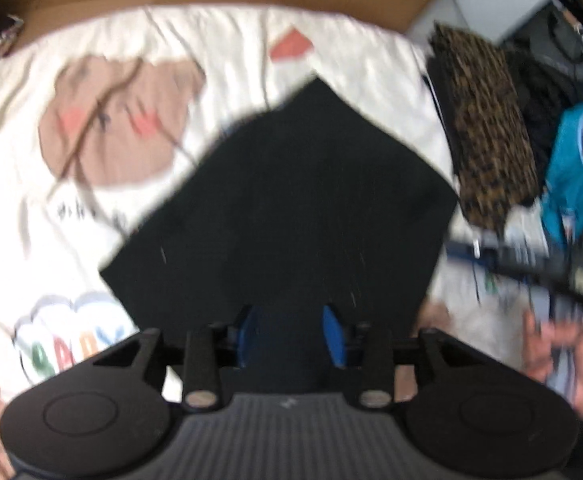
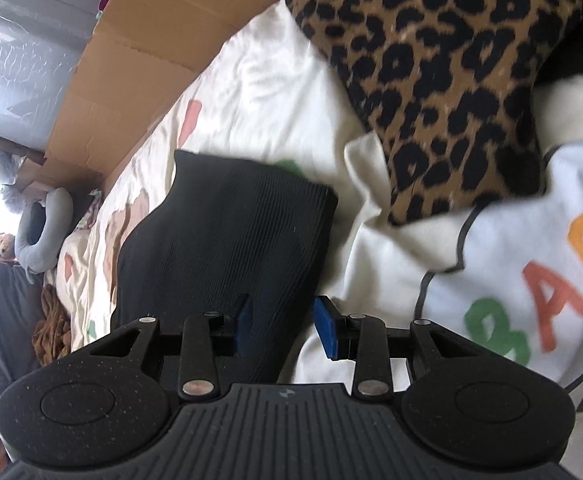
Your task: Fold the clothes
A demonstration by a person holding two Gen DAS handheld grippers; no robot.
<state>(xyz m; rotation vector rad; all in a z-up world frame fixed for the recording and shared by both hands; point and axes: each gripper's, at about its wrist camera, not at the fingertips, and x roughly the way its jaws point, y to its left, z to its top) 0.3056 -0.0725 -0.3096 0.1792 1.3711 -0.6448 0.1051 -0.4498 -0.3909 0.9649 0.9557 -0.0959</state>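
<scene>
Black ribbed garment (image 1: pixel 291 200) lies folded at centre frame on the cartoon-print sheet (image 1: pixel 91 60), left gripper (image 1: pixel 293 336) released above it; in the right-wrist view the right gripper (image 2: pixel 283 330), parted, straddles its edge and could snag and undo the fold.

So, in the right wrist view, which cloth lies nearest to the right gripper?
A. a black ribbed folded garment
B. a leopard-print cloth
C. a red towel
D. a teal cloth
A: the black ribbed folded garment lies on the cream printed bedsheet right ahead of the right gripper, whose jaws stand apart; the leopard-print cloth lies farther off.
</scene>
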